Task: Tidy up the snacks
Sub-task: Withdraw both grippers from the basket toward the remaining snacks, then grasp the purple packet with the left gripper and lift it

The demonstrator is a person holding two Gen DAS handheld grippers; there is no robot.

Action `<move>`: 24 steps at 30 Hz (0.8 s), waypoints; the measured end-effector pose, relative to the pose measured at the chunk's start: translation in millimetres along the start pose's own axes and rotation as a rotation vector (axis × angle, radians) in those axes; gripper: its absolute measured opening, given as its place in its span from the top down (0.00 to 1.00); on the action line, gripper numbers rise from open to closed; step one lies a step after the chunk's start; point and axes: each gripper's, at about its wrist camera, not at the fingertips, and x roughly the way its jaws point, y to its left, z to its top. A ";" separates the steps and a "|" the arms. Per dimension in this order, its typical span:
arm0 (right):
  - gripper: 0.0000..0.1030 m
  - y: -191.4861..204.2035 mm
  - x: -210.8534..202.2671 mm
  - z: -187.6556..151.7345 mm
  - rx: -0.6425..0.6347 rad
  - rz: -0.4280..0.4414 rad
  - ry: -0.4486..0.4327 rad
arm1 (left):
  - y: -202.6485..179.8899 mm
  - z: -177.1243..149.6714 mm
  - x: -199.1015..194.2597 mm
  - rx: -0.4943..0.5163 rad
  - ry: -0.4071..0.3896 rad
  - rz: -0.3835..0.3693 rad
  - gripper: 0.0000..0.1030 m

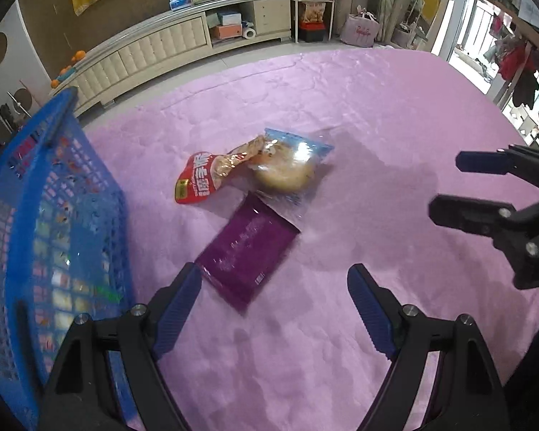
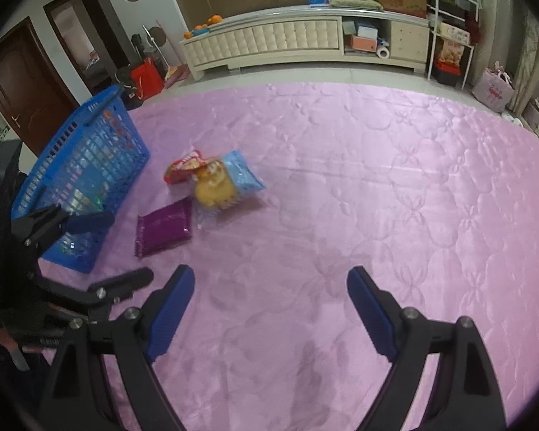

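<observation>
Three snacks lie on the pink quilted cover (image 1: 377,115): a purple packet (image 1: 248,251), a red packet (image 1: 201,179) and a clear blue-edged bag with a round bun (image 1: 287,172). A blue mesh basket (image 1: 54,215) stands at the left with several snacks inside. My left gripper (image 1: 275,283) is open and empty, just short of the purple packet. My right gripper (image 2: 269,287) is open and empty over bare cover, right of the snacks: purple packet (image 2: 165,230), red packet (image 2: 183,168), bun bag (image 2: 222,183), basket (image 2: 86,172). Each gripper shows in the other's view, the right (image 1: 445,186) and the left (image 2: 125,248).
A long cream cabinet (image 2: 298,39) runs along the far wall with boxes and oranges on it. A white rack (image 2: 449,36) and a pink bag (image 2: 492,89) stand at the right. Dark doors (image 2: 25,86) are at the left.
</observation>
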 end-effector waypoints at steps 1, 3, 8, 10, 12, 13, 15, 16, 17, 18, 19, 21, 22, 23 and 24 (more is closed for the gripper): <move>0.13 -2.4 4.5 0.6 -0.001 0.002 0.007 | 2.2 1.7 3.2 0.000 -0.004 0.004 0.20; 0.13 -6.2 12.5 1.2 -0.001 0.006 0.014 | 8.4 5.6 13.8 -0.007 0.002 0.002 0.20; 0.13 -6.3 20.0 2.6 -0.020 0.015 0.022 | 15.1 13.0 37.3 0.027 0.025 0.044 0.20; 0.13 -5.4 19.7 2.0 -0.029 0.018 0.018 | 15.2 15.7 43.9 0.063 0.038 0.021 0.20; 0.13 -6.6 19.6 0.5 -0.025 0.023 0.016 | 8.1 16.3 51.4 0.116 0.063 -0.013 0.20; 0.13 -7.5 19.5 0.8 -0.021 0.025 0.016 | 7.0 16.5 51.0 0.125 0.049 -0.019 0.20; 0.13 -8.9 18.8 0.4 -0.017 0.026 0.016 | 7.3 17.1 53.1 0.117 0.057 -0.040 0.20; 0.13 -9.2 18.2 0.0 -0.017 0.025 0.013 | 9.0 16.4 54.1 0.096 0.067 -0.061 0.23; 0.13 -9.5 17.8 0.3 -0.017 0.024 0.012 | 9.6 15.4 54.2 0.083 0.067 -0.073 0.26; 0.13 -9.4 17.9 0.4 -0.017 0.022 0.012 | 9.5 13.4 53.3 0.069 0.065 -0.089 0.33; 0.13 -9.6 18.2 0.8 -0.017 0.020 0.011 | 8.5 11.3 51.8 0.061 0.061 -0.091 0.38; 0.13 -10.5 17.8 0.4 -0.018 0.013 0.012 | 7.4 7.5 48.2 0.048 0.060 -0.091 0.49; 0.13 -11.1 17.7 0.4 -0.018 0.012 0.012 | 7.3 5.6 46.6 0.035 0.063 -0.096 0.51; 0.13 -11.6 16.8 0.0 -0.017 0.013 0.010 | 6.8 3.1 44.8 0.019 0.064 -0.103 0.51; 0.13 -12.1 16.1 0.4 -0.018 0.013 0.008 | 6.1 0.1 43.2 0.008 0.060 -0.103 0.52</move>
